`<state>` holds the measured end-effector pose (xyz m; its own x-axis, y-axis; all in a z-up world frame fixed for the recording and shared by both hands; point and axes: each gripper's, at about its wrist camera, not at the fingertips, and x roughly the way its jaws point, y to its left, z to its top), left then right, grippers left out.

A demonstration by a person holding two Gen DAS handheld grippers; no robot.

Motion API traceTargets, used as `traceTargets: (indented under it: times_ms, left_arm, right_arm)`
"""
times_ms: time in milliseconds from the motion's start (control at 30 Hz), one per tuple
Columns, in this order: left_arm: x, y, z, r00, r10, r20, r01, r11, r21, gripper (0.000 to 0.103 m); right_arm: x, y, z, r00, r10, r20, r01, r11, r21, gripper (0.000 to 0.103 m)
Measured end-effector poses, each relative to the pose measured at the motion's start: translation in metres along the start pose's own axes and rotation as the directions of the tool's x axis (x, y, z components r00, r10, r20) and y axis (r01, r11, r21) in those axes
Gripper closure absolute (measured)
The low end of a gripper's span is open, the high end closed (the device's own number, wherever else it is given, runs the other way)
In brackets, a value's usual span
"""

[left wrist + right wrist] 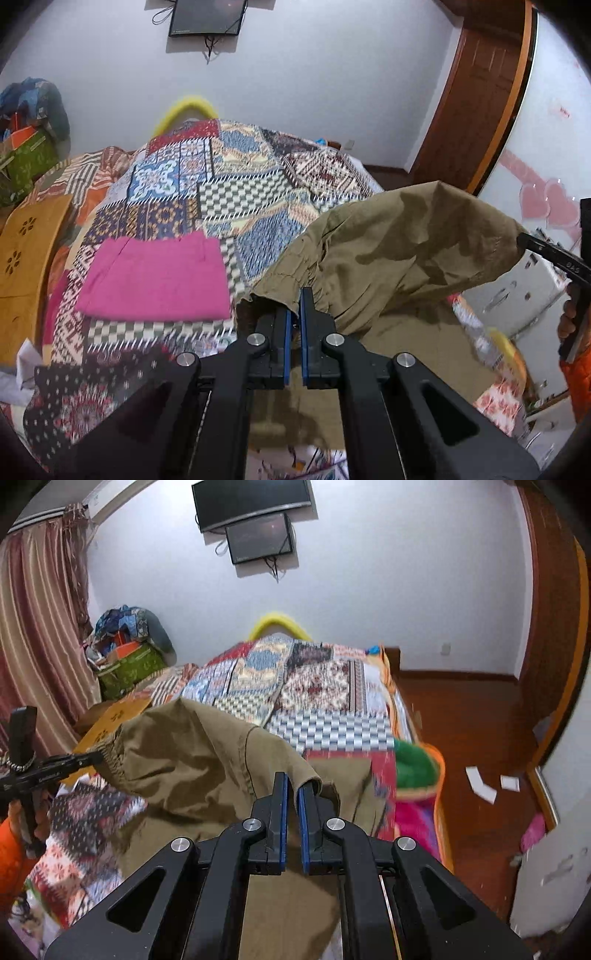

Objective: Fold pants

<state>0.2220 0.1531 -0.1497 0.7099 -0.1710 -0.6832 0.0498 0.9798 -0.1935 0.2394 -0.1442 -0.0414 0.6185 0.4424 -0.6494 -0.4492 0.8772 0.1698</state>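
Currently mid-fold: I have the khaki pants (399, 251) lifted over the patchwork bed (236, 192), waistband stretched between both tools. Left gripper (294, 306) jaws are clamped on the gathered waistband edge; right gripper (291, 786) jaws are pinched on the opposite corner. Cloth sags between them, lower part trailing on the bed. A folded pink garment (155, 277) lies nearby, apart. Next, I judge, both ends must travel together and lay down evenly, keeping tension.
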Motion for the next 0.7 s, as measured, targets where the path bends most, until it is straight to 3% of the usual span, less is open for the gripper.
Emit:
traceTargets:
  times_ms: [333, 700]
  left_arm:
    - [0.003, 0.004, -0.061, 0.996, 0.018, -0.086, -0.020, 0.999, -0.027, 0.100]
    - [0.008, 0.007, -0.102, 0.985, 0.076, -0.153, -0.079, 0.997, -0.009, 0.098]
  right_arm:
    - [-0.007, 0.007, -0.065, 0.993, -0.024, -0.114, 0.027, 0.999, 0.021, 0.099]
    - [0.020, -0.008, -0.133, 0.950, -0.100, -0.296, 0.102, 0.995, -0.009, 0.099]
